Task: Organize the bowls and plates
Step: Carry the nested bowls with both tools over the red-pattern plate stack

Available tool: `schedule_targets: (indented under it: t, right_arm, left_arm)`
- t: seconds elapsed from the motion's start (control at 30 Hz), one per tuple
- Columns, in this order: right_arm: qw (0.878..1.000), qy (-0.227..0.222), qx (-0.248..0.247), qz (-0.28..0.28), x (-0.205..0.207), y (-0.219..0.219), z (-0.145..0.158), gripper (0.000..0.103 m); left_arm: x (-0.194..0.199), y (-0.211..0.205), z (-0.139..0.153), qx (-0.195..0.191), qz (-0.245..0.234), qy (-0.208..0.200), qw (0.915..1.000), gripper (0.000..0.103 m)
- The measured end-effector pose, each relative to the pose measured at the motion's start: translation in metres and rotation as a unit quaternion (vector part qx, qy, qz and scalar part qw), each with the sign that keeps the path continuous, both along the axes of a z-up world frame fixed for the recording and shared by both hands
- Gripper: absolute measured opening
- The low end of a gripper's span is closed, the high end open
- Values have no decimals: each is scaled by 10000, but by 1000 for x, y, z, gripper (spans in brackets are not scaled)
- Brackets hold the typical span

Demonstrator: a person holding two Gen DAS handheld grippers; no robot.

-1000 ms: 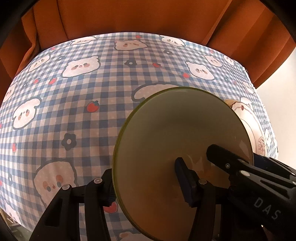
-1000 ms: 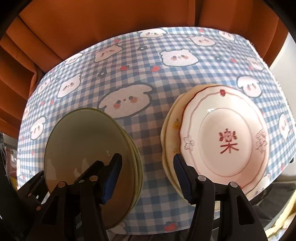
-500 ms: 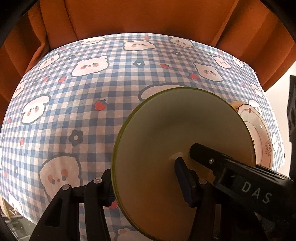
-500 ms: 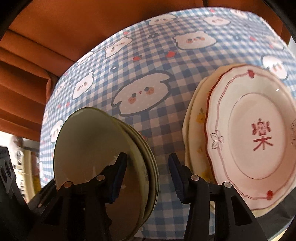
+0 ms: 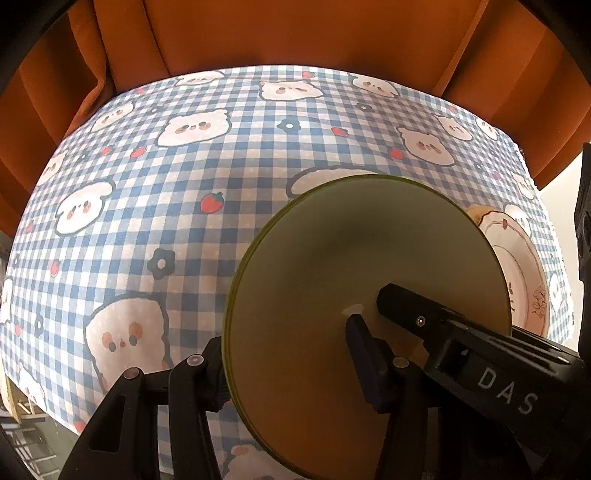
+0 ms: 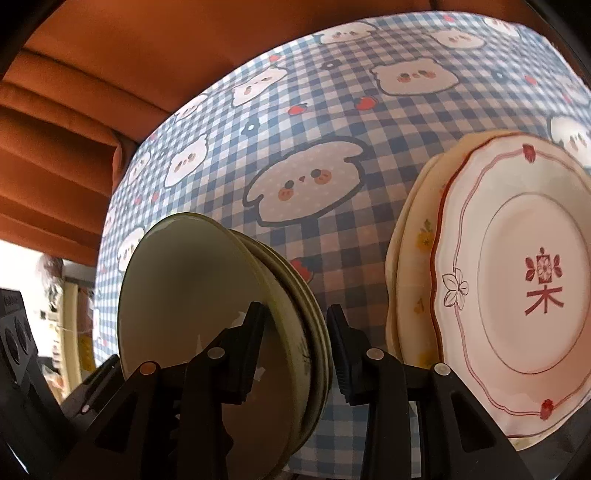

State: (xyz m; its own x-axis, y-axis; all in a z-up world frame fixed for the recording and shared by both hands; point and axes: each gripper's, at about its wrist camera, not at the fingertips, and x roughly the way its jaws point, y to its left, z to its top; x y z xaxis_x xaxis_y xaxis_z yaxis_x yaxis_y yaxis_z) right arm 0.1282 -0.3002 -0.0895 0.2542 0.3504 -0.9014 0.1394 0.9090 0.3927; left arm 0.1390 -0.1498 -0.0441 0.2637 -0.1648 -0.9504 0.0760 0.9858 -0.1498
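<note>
The stack of green bowls (image 6: pixel 207 332) sits on the checked tablecloth (image 6: pixel 332 122), and it is the landmark for everything else here; three nested rims show along its right edge in the right wrist view, while the left wrist view shows the top bowl's broad olive inside (image 5: pixel 369 277). The right gripper (image 6: pixel 295 343) straddles the right-hand rim of that stack; its left finger lies inside the top bowl, its right finger stands just outside the rims, and the jaws are closing with the rims between them; whether the pads already press on the ware cannot be told. The left gripper (image 5: pixel 288 365) straddles the stack's opposite rim, one finger inside the bowl and the other outside against the cloth, its jaws also narrowing around the rim; contact is again unclear. In the left wrist view the right gripper's black body, lettered DAS, reaches into the bowl just beside the left gripper's inner finger. To the right of the bowls, apart from them across a strip of cloth, lies a stack of plates (image 6: pixel 517 295); its top plate is white with a red scalloped line and a red character. Beyond the cloth, behind the bowls, hangs an orange curtain (image 5: pixel 295 33).
</note>
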Motion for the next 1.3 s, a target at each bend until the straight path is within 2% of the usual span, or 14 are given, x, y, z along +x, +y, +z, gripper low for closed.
schedule_targets:
  t: [0.23, 0.7, 1.0, 1.3]
  right_arm:
    - [9996, 95, -235, -126, -8, 5, 10, 39]
    - [9950, -193, -685, -695, -36, 29, 66, 39]
    - [9930, -437, -646, -882, -55, 19, 80, 39]
    - [9954, -654, -410, -575, -62, -16, 82, 39]
  left_arm:
    - [-4, 6, 8, -184, -229, 93, 9995, 53]
    - [-16, 26, 50, -656, -737, -264, 9948, 53]
    - [-29, 11, 62, -633, -878, -629, 9921, 53]
    - [-39, -26, 76, -434, -532, -830, 9942, 53]
